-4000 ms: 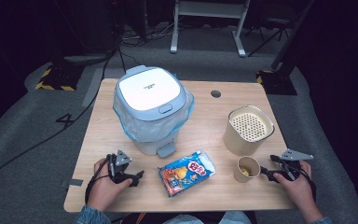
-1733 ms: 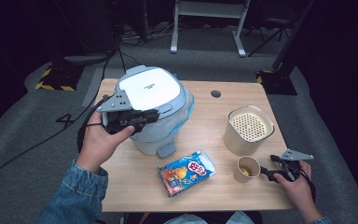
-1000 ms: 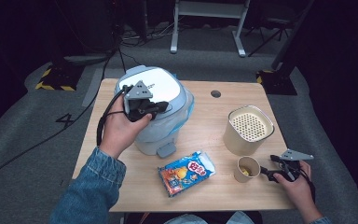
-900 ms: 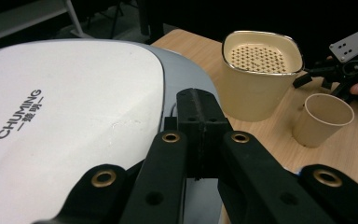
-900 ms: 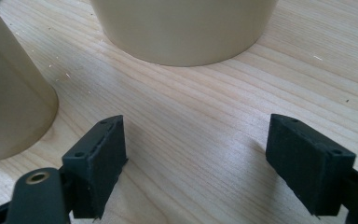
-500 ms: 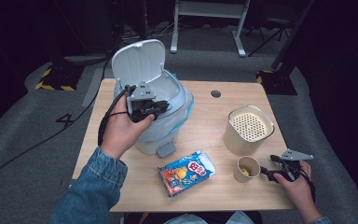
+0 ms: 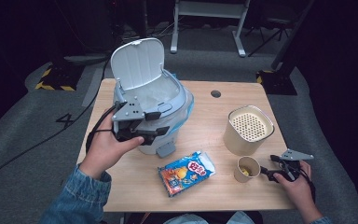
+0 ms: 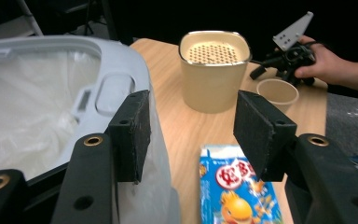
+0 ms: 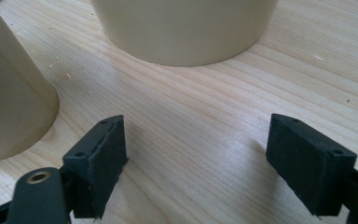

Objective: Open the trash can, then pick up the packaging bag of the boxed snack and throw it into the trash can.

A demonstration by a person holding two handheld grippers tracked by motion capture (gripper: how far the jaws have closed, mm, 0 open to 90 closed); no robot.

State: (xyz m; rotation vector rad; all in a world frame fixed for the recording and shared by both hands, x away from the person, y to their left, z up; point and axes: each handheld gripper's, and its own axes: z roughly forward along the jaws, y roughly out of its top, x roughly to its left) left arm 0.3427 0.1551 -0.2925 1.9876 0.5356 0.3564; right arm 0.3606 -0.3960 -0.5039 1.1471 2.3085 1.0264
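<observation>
Bin (image 7: 168,100) lid (image 7: 137,63) up, liner showing. Snack packet (image 7: 186,172) on table (image 7: 205,126), not binned yet. Left gripper (image 8: 191,135) and right gripper (image 9: 196,158) jaws both spread, empty.

table (image 7: 205,116) lit evenly from overhead, surroundings near black. soft short shadows. all views slightly soft; left gripper view's near jaws blurred.

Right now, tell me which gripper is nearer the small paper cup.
Right. The right gripper sits on the table just beside the small paper cup, jaws open. The left gripper is across the table at the front of the open bin.
</observation>
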